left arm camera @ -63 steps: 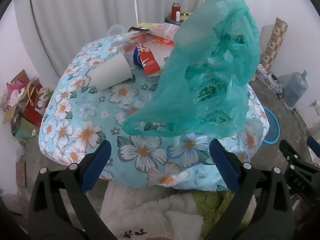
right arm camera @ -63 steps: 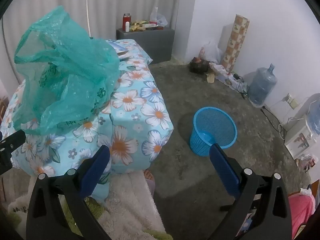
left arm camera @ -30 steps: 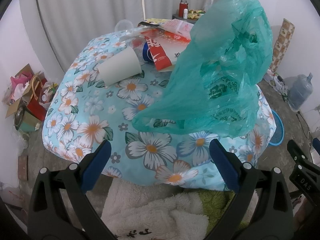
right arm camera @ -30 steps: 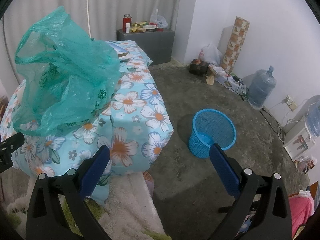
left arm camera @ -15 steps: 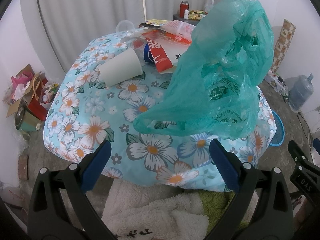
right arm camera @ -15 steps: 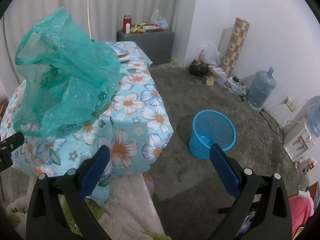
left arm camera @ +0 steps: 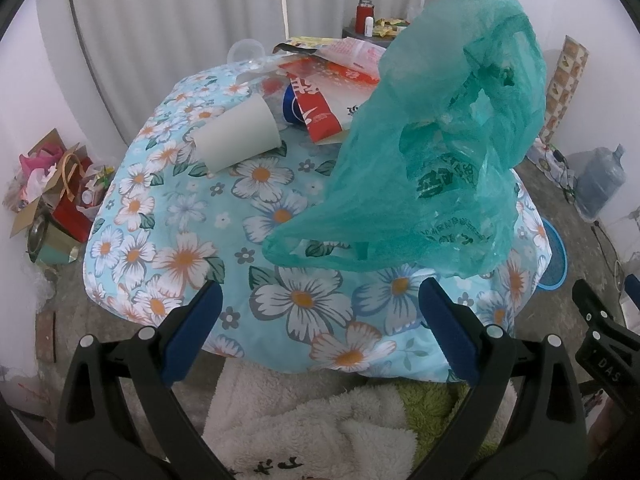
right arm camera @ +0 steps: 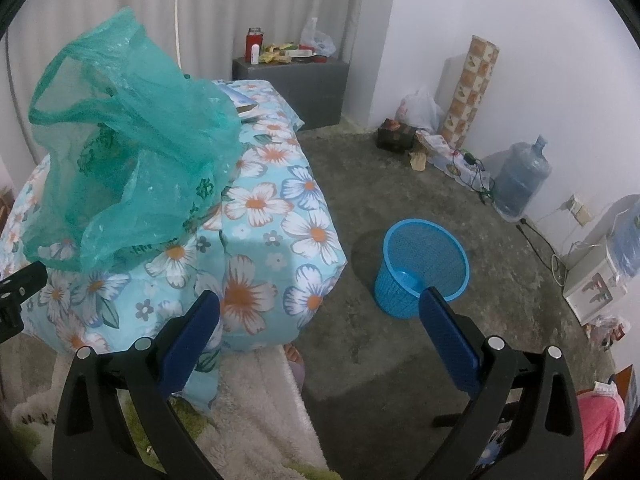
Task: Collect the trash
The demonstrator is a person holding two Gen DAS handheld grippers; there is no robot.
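A crumpled green plastic bag stands puffed up on the flowered tablecloth, mouth toward me. Behind it lie a white paper cup on its side, a red and white wrapper, a blue can and a clear plastic cup. My left gripper is open, held short of the table's near edge, nothing between its blue pads. My right gripper is open too, off the table's right corner, over the floor. A blue mesh waste basket stands on the floor.
A fluffy white and green garment lies below the grippers. Boxes and bags clutter the floor left of the table. A water jug, a patterned roll, cables and a grey cabinet line the walls.
The left wrist view has drawn back and shifted slightly, so the table sits a bit farther. The bag and trash have not moved. Both grippers stay open.
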